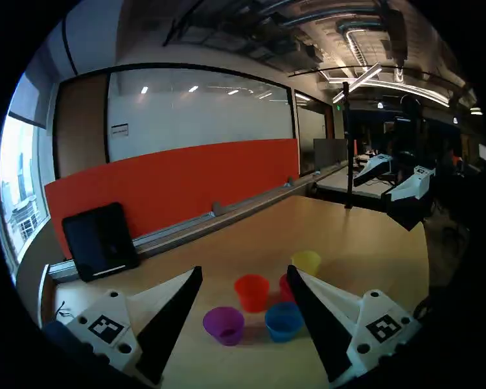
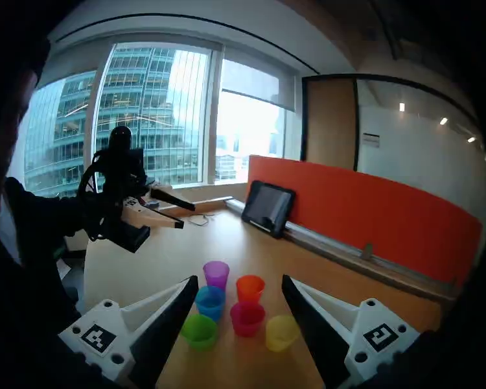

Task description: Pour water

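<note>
Several small plastic cups stand clustered on the wooden table (image 1: pixel 347 240). In the left gripper view I see an orange cup (image 1: pixel 251 292), a purple cup (image 1: pixel 224 324), a blue cup (image 1: pixel 283 321), a yellow cup (image 1: pixel 306 261) and a red cup (image 1: pixel 284 287) half hidden behind a finger. My left gripper (image 1: pixel 243 269) hovers open above and short of them. The right gripper view shows the purple cup (image 2: pixel 216 273), orange cup (image 2: pixel 250 288), blue cup (image 2: pixel 210 301), pink-red cup (image 2: pixel 247 318), green cup (image 2: pixel 199 330) and yellow cup (image 2: pixel 282 332). My right gripper (image 2: pixel 238 279) is open over them, holding nothing.
A dark tablet (image 1: pixel 100 240) (image 2: pixel 267 207) leans against the orange partition (image 1: pixel 178 181) (image 2: pixel 372 214) along the table's far edge. The other gripper (image 1: pixel 405 188) hangs at the far right in the left gripper view. A person's sleeve holds the left gripper (image 2: pixel 186 217) at the left, before tall windows (image 2: pixel 152 110).
</note>
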`<state>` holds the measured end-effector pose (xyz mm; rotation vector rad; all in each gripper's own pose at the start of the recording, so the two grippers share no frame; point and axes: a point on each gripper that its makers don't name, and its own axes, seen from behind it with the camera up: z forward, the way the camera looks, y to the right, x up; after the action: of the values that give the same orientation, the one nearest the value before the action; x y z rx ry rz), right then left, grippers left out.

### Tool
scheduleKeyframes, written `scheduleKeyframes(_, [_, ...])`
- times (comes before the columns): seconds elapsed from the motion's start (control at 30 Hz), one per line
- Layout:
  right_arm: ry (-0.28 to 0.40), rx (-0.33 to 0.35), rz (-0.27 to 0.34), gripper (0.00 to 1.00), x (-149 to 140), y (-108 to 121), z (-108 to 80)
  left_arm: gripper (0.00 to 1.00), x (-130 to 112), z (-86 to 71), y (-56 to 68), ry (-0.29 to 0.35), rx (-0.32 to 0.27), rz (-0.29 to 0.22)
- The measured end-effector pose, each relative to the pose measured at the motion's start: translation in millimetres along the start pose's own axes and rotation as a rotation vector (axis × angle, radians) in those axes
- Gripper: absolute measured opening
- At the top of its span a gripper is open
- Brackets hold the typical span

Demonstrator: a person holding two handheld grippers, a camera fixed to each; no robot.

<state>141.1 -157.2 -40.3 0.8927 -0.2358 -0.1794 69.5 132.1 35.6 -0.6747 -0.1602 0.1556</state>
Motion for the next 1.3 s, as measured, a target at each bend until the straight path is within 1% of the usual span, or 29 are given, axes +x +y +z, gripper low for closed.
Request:
scheduleKeyframes(0.2, [-0.033, 0.027, -0.005, 1.0, -18.0, -5.2, 6.9, 0.97, -15.2, 8.7, 10.1, -0.024, -0.025, 0.005])
scheduleKeyframes(0.5, [-0.09, 0.056, -0.03, 1.0, -44.0, -11.5, 14.6, 0.97, -41.7, 22.2, 21.8, -0.073, -0.057, 0.007])
scheduleKeyframes(0.7, [-0.12, 0.075, -0.028, 1.0, -61.0, -17.0, 20.2, 0.97, -56.2, 29.9, 30.3, -0.099, -0.082, 0.005])
scheduleKeyframes(1.0, [-0.165, 0.095, -0.031, 1.0, -92.3, -24.0, 28.8, 0.97, -83.4, 39.6, 45.4, -0.146, -0.112, 0.009])
scheduleKeyframes(1.3, [-0.216, 0.115, -0.028, 1.0, -121.0, -32.2, 35.0, 0.97, -109.4, 46.0, 57.5, -0.194, -0.138, 0.021])
